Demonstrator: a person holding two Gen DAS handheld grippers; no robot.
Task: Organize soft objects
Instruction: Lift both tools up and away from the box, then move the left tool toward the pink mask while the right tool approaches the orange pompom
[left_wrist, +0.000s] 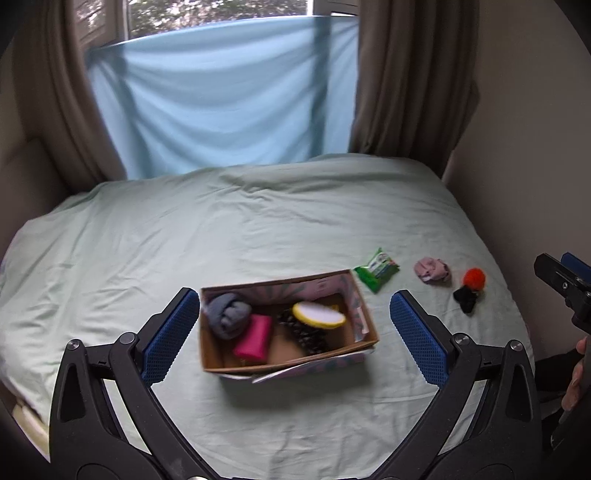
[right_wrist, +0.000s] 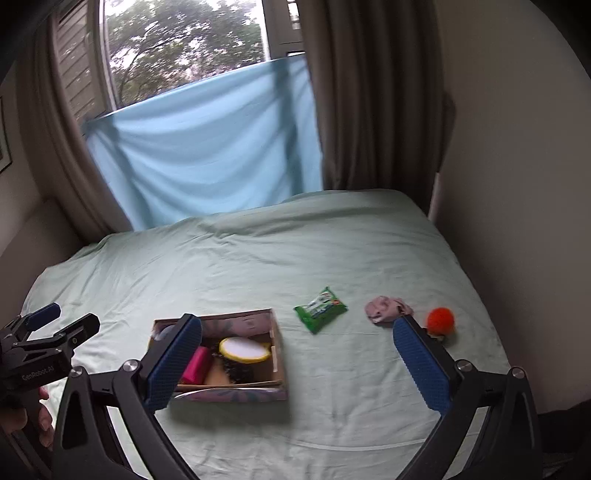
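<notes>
Both tools wide, empty – left tool, right tool. Pompom near bed's right edge – a bump could roll it off.

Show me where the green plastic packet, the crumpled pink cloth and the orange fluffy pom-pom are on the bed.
green plastic packet (right_wrist: 320, 309): right wrist view, middle of its printed face.
crumpled pink cloth (right_wrist: 384, 309): right wrist view, centre of the bundle.
orange fluffy pom-pom (left_wrist: 474, 277): left wrist view, middle of the ball.

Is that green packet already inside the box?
No, the green packet lies on the bedsheet to the right of the box, apart from it.
</notes>
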